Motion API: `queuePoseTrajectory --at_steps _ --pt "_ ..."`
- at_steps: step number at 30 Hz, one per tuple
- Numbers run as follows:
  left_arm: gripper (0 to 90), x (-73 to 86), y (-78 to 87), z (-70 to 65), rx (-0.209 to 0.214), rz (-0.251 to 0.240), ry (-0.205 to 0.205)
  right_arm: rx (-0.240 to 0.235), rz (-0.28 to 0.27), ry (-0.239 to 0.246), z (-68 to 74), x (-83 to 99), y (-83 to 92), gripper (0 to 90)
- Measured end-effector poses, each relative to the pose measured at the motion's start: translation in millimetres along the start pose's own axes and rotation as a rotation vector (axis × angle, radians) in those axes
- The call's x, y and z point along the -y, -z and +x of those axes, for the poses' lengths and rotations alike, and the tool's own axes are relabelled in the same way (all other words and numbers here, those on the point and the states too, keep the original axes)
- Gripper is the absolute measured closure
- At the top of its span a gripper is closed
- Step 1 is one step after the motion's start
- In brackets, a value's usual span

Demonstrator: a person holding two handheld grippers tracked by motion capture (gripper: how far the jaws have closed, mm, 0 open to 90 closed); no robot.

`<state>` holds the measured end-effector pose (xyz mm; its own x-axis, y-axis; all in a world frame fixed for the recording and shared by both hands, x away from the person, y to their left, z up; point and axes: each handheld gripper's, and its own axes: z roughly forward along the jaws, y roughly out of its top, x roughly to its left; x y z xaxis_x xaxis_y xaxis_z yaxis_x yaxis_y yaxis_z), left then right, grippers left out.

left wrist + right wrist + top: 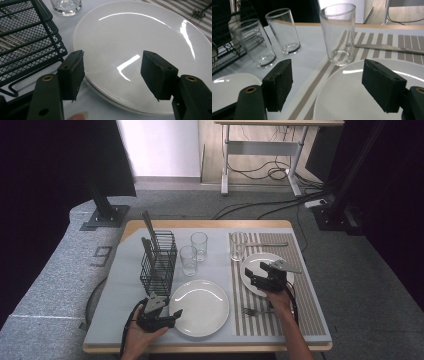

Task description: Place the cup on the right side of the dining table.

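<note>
Two white plates are on the table: one [200, 307] on the pale cloth in front, one [257, 262] on the striped placemat [305, 305]. My left gripper [172, 315] hovers at the front plate's left rim [140, 37], jaws open, nothing pressed between the pads. Over the placemat plate [352, 95] my right gripper [252, 277] is open and holds nothing. An empty glass [338, 32] stands just beyond that plate.
A black wire basket [159, 260] with cutlery stands left of centre, close to my left gripper [112, 72]. Two more glasses [188, 260] [199, 245] stand mid-table. A knife [267, 244] lies at the placemat's far end, a fork [255, 311] near its front.
</note>
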<state>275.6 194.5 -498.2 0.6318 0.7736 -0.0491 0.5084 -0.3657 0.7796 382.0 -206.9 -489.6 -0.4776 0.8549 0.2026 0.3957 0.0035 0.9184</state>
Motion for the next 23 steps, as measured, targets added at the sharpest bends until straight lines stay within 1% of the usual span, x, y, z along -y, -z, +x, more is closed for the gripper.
queuePoseTrajectory --at_steps 5,7,10,17,23 --pt "35.5 0.0 -0.2 0.2 -0.001 0.002 -0.002 0.005 0.014 0.01 -1.9 9.4 6.8 25.1" --pt "35.5 0.1 -0.4 0.0 -0.001 0.002 -0.001 0.008 0.021 0.003 -3.7 12.8 9.6 25.1" --pt "35.5 0.0 -0.5 0.2 -0.002 0.003 -0.003 0.009 0.01 -0.004 -5.4 16.7 13.8 25.6" --pt "35.5 0.0 -0.3 0.2 -0.003 0.001 -0.003 0.019 0.009 -0.005 -8.2 19.9 21.9 25.8" --pt "35.5 0.0 -1.7 0.2 -0.001 0.004 -0.002 0.017 0.003 -0.012 -8.6 20.5 22.6 25.8"
